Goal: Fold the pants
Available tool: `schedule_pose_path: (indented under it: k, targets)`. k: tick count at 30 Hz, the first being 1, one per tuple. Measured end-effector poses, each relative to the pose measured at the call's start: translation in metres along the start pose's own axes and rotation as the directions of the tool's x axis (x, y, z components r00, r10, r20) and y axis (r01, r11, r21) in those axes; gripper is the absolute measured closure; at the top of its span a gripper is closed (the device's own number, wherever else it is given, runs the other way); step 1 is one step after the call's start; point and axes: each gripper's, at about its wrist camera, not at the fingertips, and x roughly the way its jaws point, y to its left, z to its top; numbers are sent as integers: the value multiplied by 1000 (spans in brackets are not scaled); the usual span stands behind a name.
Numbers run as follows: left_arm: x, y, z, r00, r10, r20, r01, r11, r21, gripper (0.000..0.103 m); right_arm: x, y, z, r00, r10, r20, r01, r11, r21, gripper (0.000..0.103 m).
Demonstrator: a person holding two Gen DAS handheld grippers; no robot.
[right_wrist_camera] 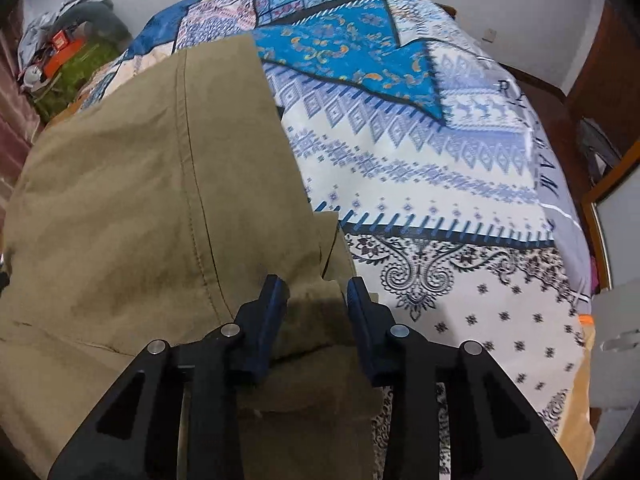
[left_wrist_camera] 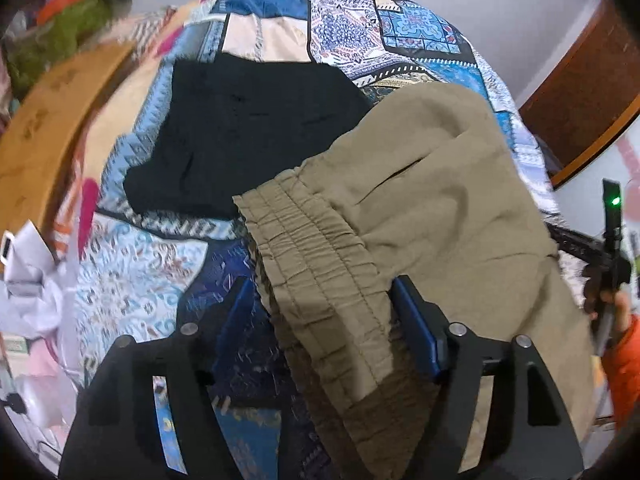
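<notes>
We see the left gripper with jaws apart astride the olive-khaki pants' elastic waistband; the right gripper straddles a fold, its contact unclear, lower legs cut off.

Bedspread right of the pants lies free; black garment blocks left

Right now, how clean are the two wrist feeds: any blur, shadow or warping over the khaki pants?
Left wrist view: strong fisheye bowing, the left edge and the bedspread smeared, the elastic waistband of the khaki pants sharp. Right wrist view: same barrel warp, the pants seam crisp, the right edge soft, a dark shadow on the cloth between the fingers of the right gripper. No glare in either.
</notes>
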Motion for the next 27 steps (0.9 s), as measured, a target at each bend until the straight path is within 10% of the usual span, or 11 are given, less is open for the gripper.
schedule_pose_path:
  k: [11, 27]
  targets:
    - [-49, 40, 41, 988, 73, 138, -59, 993, -100, 22, -75, 10, 40, 989, 57, 140, -54, 998, -25, 43]
    - [73, 63, 66, 992, -91, -87, 72, 977, -199, 21, 32, 52, 150, 990, 89, 111, -93, 995, 34, 38]
